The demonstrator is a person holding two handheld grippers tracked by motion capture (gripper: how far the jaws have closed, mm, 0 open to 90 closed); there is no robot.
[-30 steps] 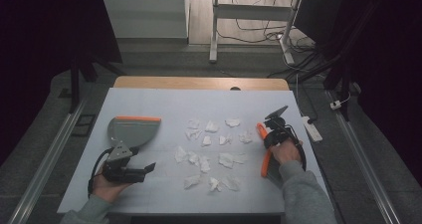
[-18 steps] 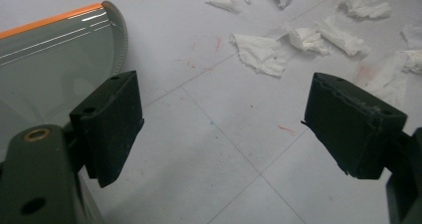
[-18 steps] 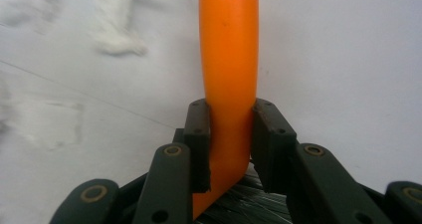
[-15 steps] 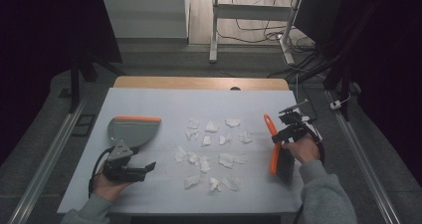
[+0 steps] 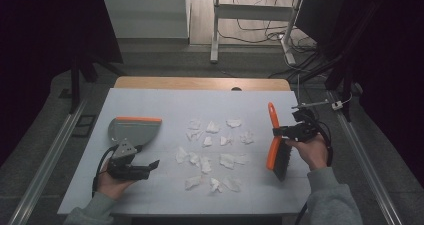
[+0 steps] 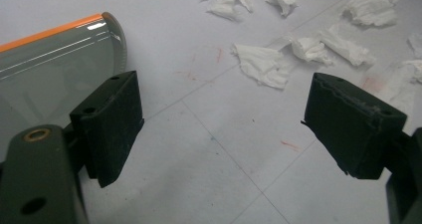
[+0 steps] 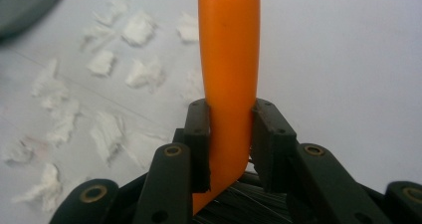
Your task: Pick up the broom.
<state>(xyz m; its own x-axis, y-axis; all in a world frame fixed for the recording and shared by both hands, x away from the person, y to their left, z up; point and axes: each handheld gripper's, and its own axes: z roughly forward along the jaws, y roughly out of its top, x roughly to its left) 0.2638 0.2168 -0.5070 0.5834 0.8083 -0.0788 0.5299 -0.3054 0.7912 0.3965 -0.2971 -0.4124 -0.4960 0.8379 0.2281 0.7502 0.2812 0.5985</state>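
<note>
Sweeping step: right gripper (image 5: 289,131) clamped on brush (image 5: 274,144), left gripper (image 5: 142,167) open beside dustpan (image 5: 131,129); next, probably push paper scraps (image 5: 210,150) toward dustpan across the desk (image 5: 165,105)

Dim room, evenly lit table (image 5: 150,100); right gripper view blurs at edges.

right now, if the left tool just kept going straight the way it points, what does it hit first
Probably the nearest paper scrap lying on the table, ahead between the open jaws of the left tool; the dustpan sits off to its side. Depth is unclear.

Brush (image 5: 274,147) up, off table (image 5: 165,100).
</note>
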